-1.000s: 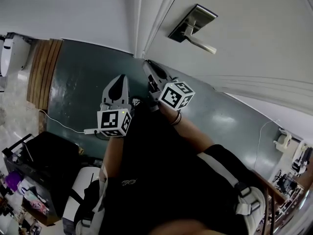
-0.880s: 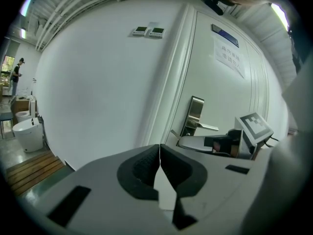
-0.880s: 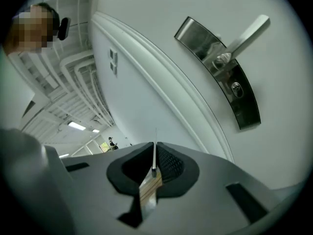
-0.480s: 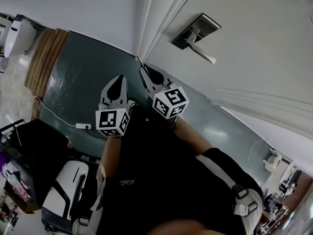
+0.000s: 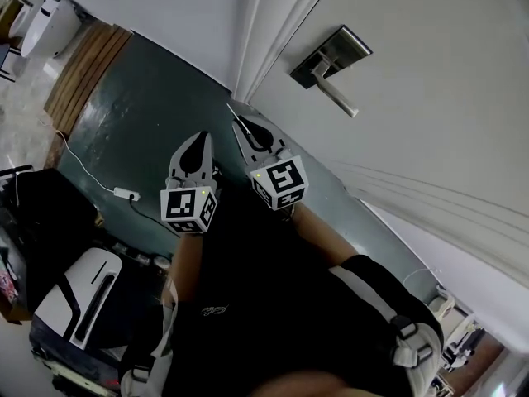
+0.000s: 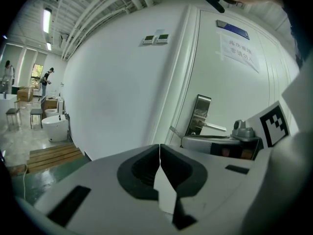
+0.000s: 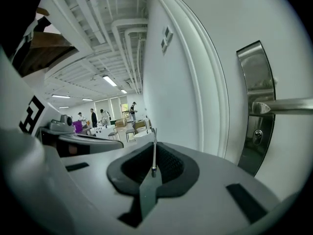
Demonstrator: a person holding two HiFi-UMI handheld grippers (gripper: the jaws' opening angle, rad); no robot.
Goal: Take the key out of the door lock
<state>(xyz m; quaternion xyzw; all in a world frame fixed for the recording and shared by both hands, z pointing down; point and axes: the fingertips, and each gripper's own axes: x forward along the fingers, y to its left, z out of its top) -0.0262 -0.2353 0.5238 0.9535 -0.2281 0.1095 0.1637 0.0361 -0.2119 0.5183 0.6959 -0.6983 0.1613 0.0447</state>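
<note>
Your right gripper [image 7: 154,146] had its pads pinched narrowly on the key [image 7: 154,136], which was held edge-on with its thin blade poking out past the tips. Your left gripper [image 6: 160,148] had its jaws pressed together with nothing between them. It hung just beside the right one, taking no part.

The keyhole [image 7: 257,136] low on the lock plate [image 7: 257,92], under the lever handle [image 7: 288,105], looked empty. The key was well apart from the door [image 5: 430,73]. By my reading the extraction itself was done, and all that remained was to carry the key off or put it down.

Against the frame from a second before, your right gripper had drawn back from the lock plate. It sat lower in the head view and closer to your left gripper, and your head had turned a little.
</note>
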